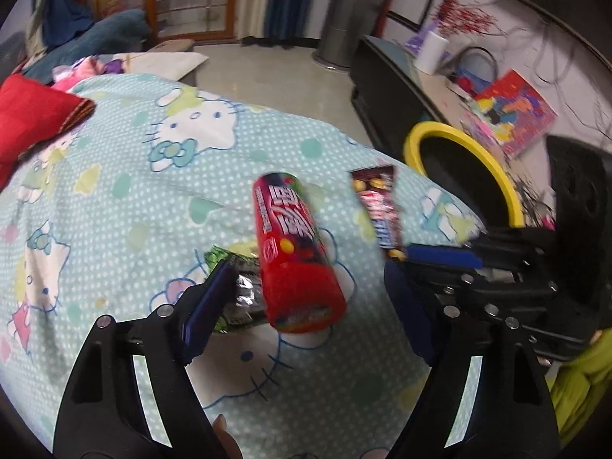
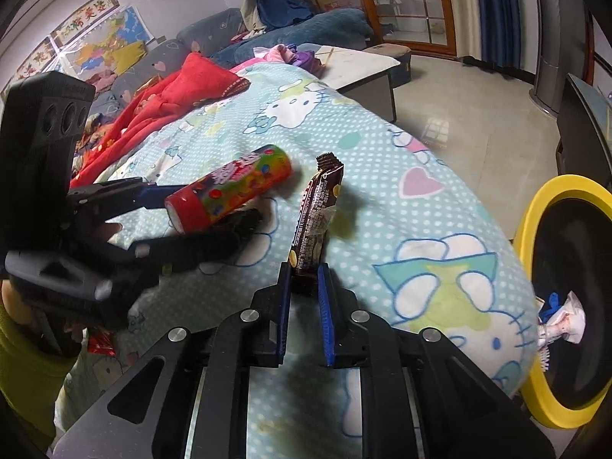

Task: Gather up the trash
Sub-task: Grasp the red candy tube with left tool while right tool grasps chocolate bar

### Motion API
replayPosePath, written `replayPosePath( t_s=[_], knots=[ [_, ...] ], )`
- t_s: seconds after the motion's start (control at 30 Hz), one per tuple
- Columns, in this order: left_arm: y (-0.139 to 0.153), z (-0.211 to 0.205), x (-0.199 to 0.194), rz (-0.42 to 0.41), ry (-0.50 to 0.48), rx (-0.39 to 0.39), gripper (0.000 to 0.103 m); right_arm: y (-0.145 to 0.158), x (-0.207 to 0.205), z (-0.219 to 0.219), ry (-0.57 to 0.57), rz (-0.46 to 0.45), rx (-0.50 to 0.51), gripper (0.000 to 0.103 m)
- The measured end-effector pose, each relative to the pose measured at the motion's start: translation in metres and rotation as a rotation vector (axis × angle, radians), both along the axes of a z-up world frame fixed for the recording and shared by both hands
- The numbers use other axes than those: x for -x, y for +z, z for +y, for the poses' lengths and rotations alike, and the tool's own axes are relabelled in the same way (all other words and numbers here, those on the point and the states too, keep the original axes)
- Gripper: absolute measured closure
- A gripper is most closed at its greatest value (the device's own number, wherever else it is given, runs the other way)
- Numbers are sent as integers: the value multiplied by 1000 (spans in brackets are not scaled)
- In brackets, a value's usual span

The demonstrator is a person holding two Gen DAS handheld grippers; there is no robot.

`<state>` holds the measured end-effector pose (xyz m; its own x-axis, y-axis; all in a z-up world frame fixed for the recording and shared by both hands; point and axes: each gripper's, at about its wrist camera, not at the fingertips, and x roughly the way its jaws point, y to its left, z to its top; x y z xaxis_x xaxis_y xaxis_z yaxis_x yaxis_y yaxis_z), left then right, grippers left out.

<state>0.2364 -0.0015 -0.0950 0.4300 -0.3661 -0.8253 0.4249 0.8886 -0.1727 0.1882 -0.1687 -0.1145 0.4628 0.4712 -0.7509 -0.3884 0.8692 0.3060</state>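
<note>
Right wrist view shows the right gripper [image 2: 304, 283] closed narrow on the lower end of a dark snack wrapper [image 2: 315, 216], which stands up from its pads above the cartoon-print blanket [image 2: 382, 160]. Beyond the blanket's right edge sits the yellow-rimmed bin [image 2: 531, 229], already holding some white crumpled trash [image 2: 562, 323], so part of the collecting looks done. Still to go, as I judge it: the wrapper into the bin, the red candy tube [image 1: 296, 252], and a green-and-silver wrapper [image 1: 237, 287] lying on the blanket beside it. Only the left wrist view shows that flat wrapper; it also shows the left gripper [image 1: 306, 298] with its fingers wide on either side of the tube, though blur leaves contact unclear. Only the right view looks into the bin and catches a small red wrapper [image 2: 100, 344] near the blanket's left edge
</note>
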Motion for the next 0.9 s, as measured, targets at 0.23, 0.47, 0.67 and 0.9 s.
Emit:
replayPosePath(
  t_s=[0.23, 0.47, 0.67, 0.9],
  knots=[
    [2, 0, -11, 16, 106, -20, 51, 3, 0, -14, -21, 4, -3, 89],
    [7, 16, -4, 25, 213, 33, 76, 7, 2, -13, -5, -3, -9, 89],
    [26, 16, 16, -37, 252, 81, 76, 18, 8, -10, 22, -31, -25, 90],
    [52, 16, 50, -139, 306, 65, 76, 35, 18, -4, 69, -78, -40, 90]
  ],
)
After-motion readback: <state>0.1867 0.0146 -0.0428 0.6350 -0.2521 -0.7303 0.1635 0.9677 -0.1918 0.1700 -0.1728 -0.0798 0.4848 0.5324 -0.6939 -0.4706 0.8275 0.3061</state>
